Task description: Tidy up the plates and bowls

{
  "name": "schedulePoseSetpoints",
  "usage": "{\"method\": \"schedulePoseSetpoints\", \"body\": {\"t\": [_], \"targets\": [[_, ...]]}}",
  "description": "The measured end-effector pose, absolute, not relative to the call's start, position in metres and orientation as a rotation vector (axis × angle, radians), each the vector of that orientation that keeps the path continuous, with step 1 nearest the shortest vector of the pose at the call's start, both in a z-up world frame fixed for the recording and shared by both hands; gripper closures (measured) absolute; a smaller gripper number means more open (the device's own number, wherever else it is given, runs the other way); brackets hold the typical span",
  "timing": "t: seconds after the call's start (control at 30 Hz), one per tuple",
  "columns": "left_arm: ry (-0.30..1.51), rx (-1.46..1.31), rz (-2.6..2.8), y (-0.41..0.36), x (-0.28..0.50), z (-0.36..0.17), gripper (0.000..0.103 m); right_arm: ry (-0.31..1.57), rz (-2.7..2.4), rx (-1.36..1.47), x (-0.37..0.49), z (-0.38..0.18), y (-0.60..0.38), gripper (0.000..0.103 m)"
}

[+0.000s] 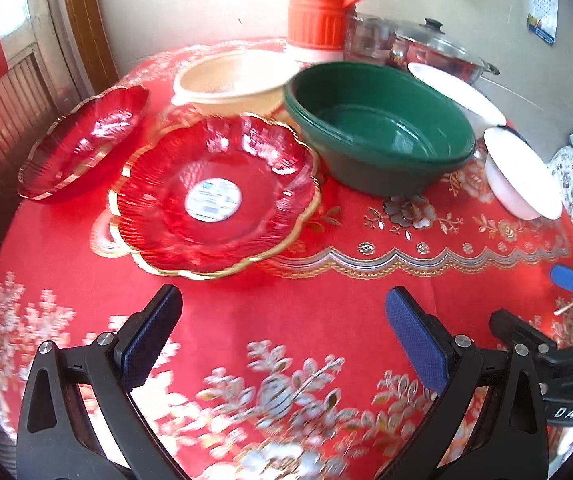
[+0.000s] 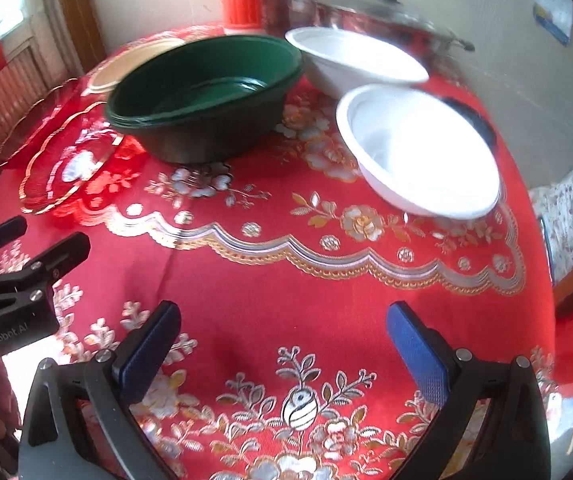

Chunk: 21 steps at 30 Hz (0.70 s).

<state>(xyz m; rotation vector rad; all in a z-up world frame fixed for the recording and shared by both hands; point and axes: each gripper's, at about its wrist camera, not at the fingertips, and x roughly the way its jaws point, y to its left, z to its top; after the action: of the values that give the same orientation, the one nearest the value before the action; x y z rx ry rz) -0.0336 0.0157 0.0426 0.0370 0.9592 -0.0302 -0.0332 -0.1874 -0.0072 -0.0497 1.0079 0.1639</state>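
On the red flowered tablecloth (image 1: 326, 312) lie two red scalloped plates with gold rims: one with a white sticker (image 1: 214, 196) in the middle, one (image 1: 82, 144) to its left. Behind stand a cream bowl (image 1: 234, 80) and a stack of green bowls (image 1: 378, 128), which also shows in the right wrist view (image 2: 202, 96). Two white bowls sit to the right, a far one (image 2: 354, 60) and a near one (image 2: 418, 148). My left gripper (image 1: 282, 312) is open and empty in front of the sticker plate. My right gripper (image 2: 282, 328) is open and empty, in front of the bowls.
An orange thermos jug (image 1: 322, 4), a glass jar (image 1: 366, 36) and a steel pot with a glass lid (image 1: 434, 48) stand at the table's back by the wall. A flowered chair cushion (image 2: 566, 216) is off the right edge.
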Motion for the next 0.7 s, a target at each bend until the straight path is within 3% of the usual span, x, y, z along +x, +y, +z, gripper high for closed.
{"method": "schedulePoseSetpoints", "body": {"t": [0.33,0.7], "targets": [[0.874,-0.005,0.197,0.118,-0.027,0.108,0.001,0.922,0.46,-0.028,-0.001,0.081,-0.119,0.0],[0.931,-0.171,0.358,0.232,0.003,0.105,0.001,0.877,0.644,-0.112,0.049,0.116,-0.01,0.0]]}}
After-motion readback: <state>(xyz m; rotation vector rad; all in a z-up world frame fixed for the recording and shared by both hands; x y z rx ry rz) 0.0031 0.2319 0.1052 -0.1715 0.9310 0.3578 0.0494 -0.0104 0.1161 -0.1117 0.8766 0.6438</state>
